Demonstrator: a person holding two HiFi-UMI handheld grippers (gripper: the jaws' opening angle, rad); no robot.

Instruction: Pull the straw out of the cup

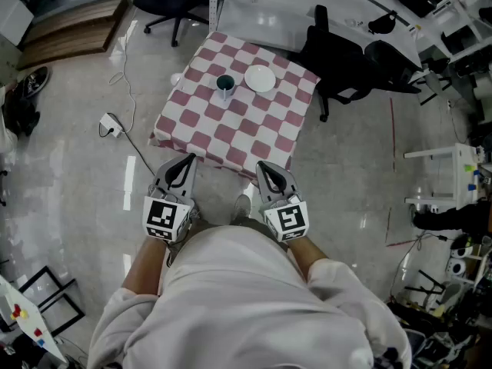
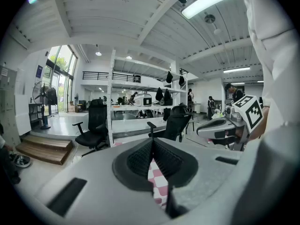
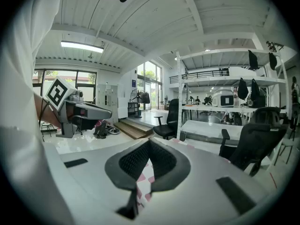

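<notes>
A small table with a red-and-white checked cloth [image 1: 254, 129] stands ahead of me in the head view. On its far part stands a dark green cup [image 1: 224, 84]; the straw is too small to make out. A white round plate [image 1: 260, 78] lies just right of the cup. My left gripper [image 1: 187, 161] and right gripper [image 1: 264, 165] hover side by side near the table's front edge, well short of the cup. Both are shut with nothing between the jaws. In each gripper view, left gripper [image 2: 152, 144] and right gripper [image 3: 149, 145], only a sliver of checked cloth shows below the joined pads.
Black office chairs [image 1: 347, 61] stand behind and to the right of the table, with another at the back left [image 1: 171, 4]. A wooden step [image 1: 74, 26] lies at the far left. A cable with a plug [image 1: 112, 124] runs over the floor left of the table. White racks [image 1: 460, 177] stand at the right.
</notes>
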